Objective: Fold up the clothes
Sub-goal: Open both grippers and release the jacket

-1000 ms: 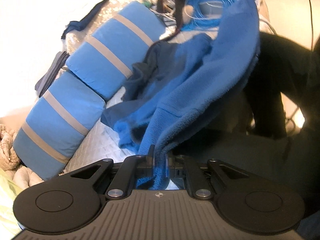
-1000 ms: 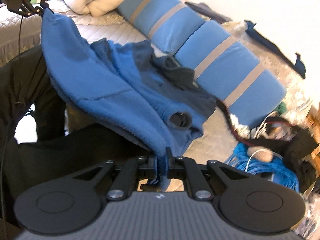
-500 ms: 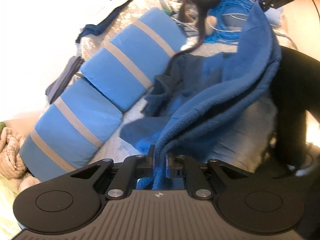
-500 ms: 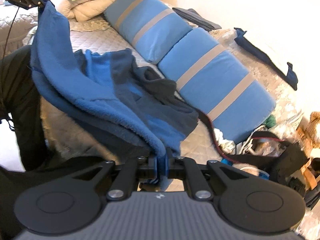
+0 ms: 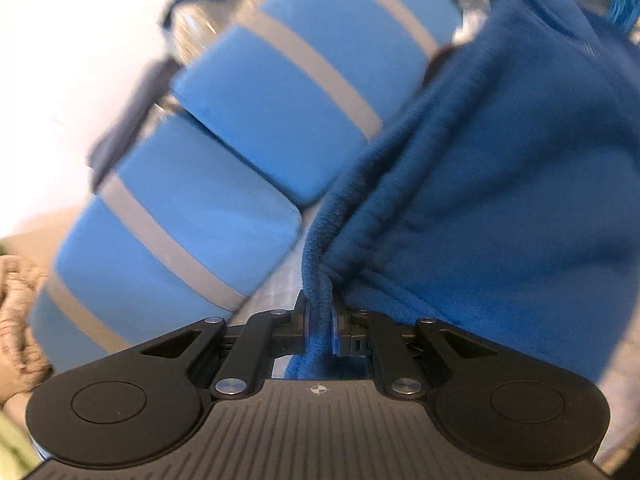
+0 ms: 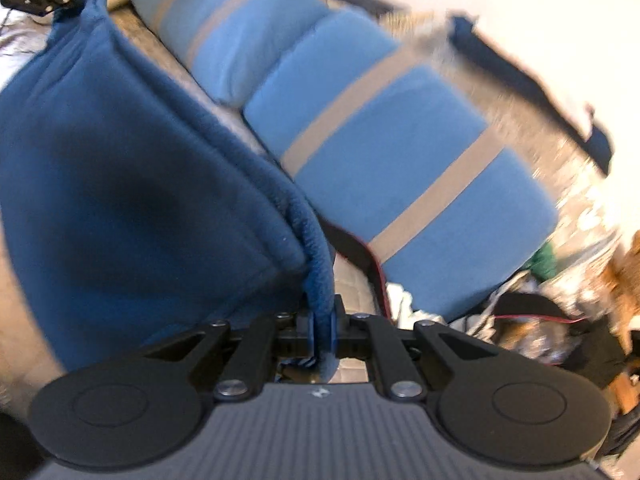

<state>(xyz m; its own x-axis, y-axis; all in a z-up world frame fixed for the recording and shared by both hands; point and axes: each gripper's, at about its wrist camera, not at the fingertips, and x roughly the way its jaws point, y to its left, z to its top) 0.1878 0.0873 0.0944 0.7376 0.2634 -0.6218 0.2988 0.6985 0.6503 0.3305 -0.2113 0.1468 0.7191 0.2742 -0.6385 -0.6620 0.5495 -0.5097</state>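
Blue fleece (image 5: 500, 160), thick and nubby with a rolled hem, hangs stretched between two handheld grippers above a quilted bed (image 6: 352, 280). The left gripper (image 5: 319, 320) is clamped on one bunched corner of the hem, and the right gripper (image 6: 322, 326) pinches the opposite corner just as tightly; each camera catches the other tool at the far top edge of the cloth. The garment sits between the person and a pair of bright blue bolster pillows (image 5: 260, 92), smooth-skinned, rounded and banded with grey stripes. Both views are streaked with blur, which suggests the cloth is being carried across the bed.

The step appears to be a fold-over, bringing the held edge across the rest of the garment. Done well, it likely means keeping both corners level and the hem taut between them, so the plush fabric lands flat, not in ridges, and letting go only once the edge lies where it belongs. Clutter of cables and dark cloth (image 6: 540, 320) lies beyond the pillows, too blurred to identify.
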